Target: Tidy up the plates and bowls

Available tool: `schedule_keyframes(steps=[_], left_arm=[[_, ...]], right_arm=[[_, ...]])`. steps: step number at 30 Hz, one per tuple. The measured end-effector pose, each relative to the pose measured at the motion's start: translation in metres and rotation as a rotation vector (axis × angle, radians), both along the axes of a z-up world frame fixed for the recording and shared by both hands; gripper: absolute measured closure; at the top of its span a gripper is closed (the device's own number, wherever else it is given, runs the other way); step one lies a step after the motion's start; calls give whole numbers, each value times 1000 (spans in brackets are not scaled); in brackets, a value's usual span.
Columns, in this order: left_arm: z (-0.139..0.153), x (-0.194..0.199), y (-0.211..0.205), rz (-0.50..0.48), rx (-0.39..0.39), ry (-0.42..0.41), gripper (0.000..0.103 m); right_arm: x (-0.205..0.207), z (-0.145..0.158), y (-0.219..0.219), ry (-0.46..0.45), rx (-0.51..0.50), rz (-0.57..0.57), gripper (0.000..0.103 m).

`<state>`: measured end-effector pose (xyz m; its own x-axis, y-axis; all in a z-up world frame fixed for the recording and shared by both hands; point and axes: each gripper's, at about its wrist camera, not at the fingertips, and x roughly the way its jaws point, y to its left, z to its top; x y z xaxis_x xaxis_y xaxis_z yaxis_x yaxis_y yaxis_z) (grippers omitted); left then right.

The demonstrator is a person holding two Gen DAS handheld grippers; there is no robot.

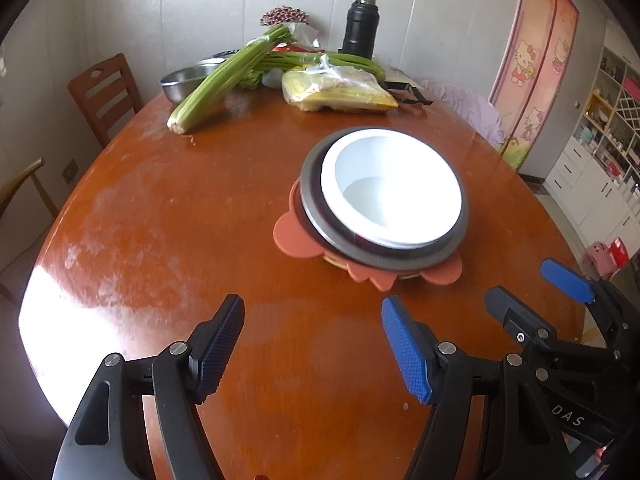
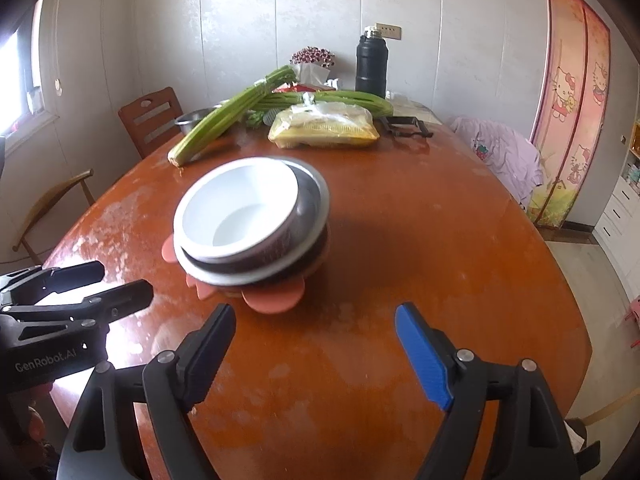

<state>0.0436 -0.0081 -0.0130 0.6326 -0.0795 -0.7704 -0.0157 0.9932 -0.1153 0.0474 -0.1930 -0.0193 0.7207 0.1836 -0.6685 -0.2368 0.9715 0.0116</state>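
Note:
A white bowl (image 1: 394, 188) sits inside a dark bowl on a grey plate (image 1: 320, 224), all stacked on a pink flower-shaped plate (image 1: 296, 236) in the middle of the wooden table (image 1: 180, 220). The same stack shows in the right wrist view, white bowl (image 2: 236, 216) on top of the pink plate (image 2: 276, 300). My left gripper (image 1: 312, 344) is open and empty, just short of the stack. My right gripper (image 2: 316, 348) is open and empty, also just short of the stack. The right gripper also shows at the right edge of the left wrist view (image 1: 528, 288).
At the far end of the table lie celery (image 1: 224, 80), a steel bowl (image 1: 188, 80), a bag of yellow noodles (image 1: 340, 92), long green beans (image 1: 332, 60) and a black thermos (image 1: 360, 28). Wooden chairs (image 1: 104, 92) stand at the left. A chair with purple cloth (image 2: 504, 152) stands at the right.

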Motion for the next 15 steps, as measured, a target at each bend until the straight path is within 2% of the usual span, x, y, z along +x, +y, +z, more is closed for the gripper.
schedule_keyframes(steps=[15], left_arm=[[-19,-10,-5,10,8,31,30]], right_arm=[[-17,-22,10,22,-17,16,21]])
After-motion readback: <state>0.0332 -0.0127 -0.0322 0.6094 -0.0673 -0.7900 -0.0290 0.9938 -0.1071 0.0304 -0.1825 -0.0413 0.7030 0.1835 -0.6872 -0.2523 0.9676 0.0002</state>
